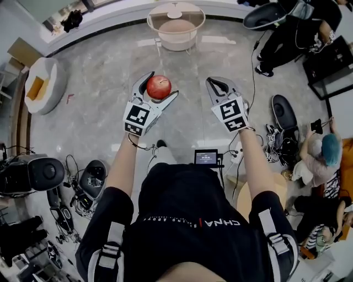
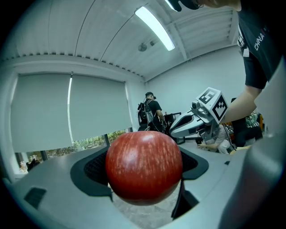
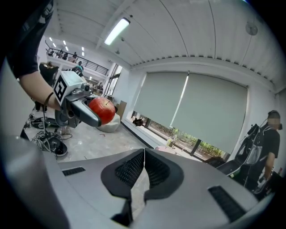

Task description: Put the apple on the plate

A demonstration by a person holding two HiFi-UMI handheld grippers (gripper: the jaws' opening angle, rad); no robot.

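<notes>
A red apple (image 1: 159, 87) is clamped between the jaws of my left gripper (image 1: 161, 86), held in the air above a marble floor. In the left gripper view the apple (image 2: 144, 167) fills the space between the dark pads (image 2: 96, 167). To its right, my right gripper (image 1: 213, 82) is shut with nothing in it. Its pads (image 3: 154, 172) meet along a thin seam in the right gripper view, where the apple (image 3: 102, 110) shows at the upper left. A small round table (image 1: 175, 22) stands ahead with a pale disc (image 1: 175, 13) on top; I cannot tell whether it is the plate.
A white round seat (image 1: 42, 83) stands at the left. Cables, cases and gear (image 1: 83, 187) lie on the floor on both sides. People sit and stand at the right (image 1: 317, 151). A person in black (image 2: 151, 114) stands by the window blinds.
</notes>
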